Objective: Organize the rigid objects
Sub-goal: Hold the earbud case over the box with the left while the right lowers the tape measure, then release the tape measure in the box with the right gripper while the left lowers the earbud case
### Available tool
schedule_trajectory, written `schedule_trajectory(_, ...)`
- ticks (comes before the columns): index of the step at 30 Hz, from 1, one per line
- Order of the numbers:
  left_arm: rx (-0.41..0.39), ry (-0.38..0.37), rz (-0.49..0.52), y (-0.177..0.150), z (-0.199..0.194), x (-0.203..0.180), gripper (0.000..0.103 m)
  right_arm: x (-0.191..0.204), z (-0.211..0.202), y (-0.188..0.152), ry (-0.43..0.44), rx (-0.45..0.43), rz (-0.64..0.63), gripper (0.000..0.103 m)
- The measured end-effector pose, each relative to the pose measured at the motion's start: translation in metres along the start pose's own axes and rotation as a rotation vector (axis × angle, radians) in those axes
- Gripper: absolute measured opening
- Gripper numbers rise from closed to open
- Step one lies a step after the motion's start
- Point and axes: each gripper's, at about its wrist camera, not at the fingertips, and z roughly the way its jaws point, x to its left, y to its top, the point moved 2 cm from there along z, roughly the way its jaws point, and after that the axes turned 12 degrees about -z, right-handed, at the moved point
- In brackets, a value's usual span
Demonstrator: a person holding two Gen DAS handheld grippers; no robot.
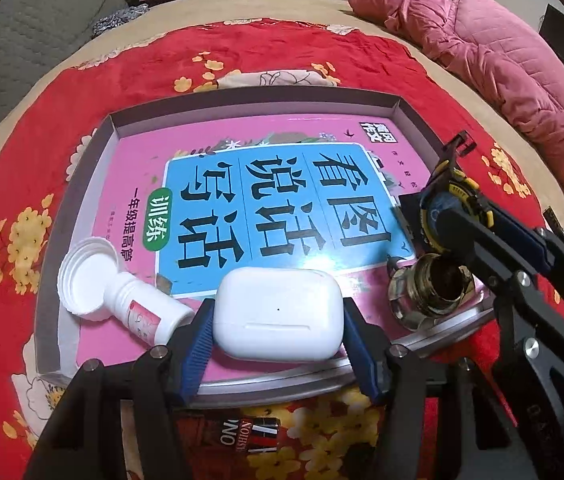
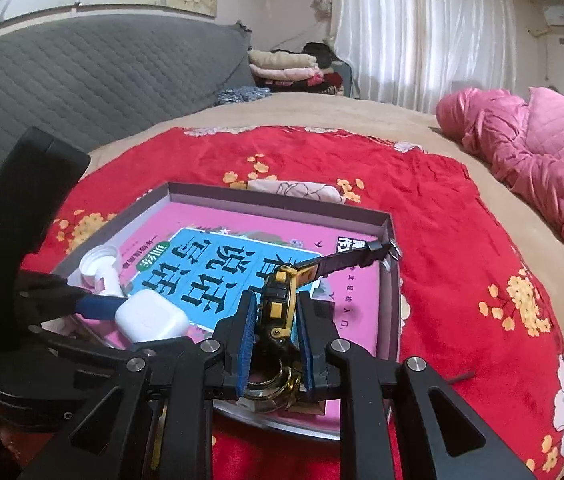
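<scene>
Nearest the cameras, over the tray's (image 1: 398,105) front edge, the earbud case (image 1: 278,314) is clasped by the left gripper (image 1: 278,332) and the watch (image 2: 278,304) by the closed right gripper (image 2: 274,344), neither yet released, while farther in, the white bottle (image 1: 146,300) and metal fitting (image 1: 428,292) are already laid on the book (image 1: 282,200).

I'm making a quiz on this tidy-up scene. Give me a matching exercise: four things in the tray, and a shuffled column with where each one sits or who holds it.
Things:
1. white earbud case
2. yellow and black watch
3. white bottle
4. metal ring

States:
A. lying on its side in the tray, untouched
B. between the left tongs
C. gripped by the right tongs
D. resting on the book, below the watch

Pairs: 1-B, 2-C, 3-A, 4-D
</scene>
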Motion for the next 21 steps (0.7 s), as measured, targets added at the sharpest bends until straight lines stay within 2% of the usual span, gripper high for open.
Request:
schedule_trajectory(10, -0.007, -0.005, -0.009, 0.0, -0.001, 0.001, 0.06, 0.004, 0.005, 0.006, 0.03, -0.016, 0.003, 0.021)
schedule_trajectory(14, -0.003, -0.012, -0.014, -0.001, -0.001, 0.003, 0.06, 0.005, 0.008, 0.012, 0.083, -0.012, 0.026, 0.021)
schedule_trajectory(21, -0.003, -0.02, -0.02, -0.001, -0.002, 0.004, 0.06, 0.005, 0.011, 0.014, 0.074, 0.012, 0.025, 0.021)
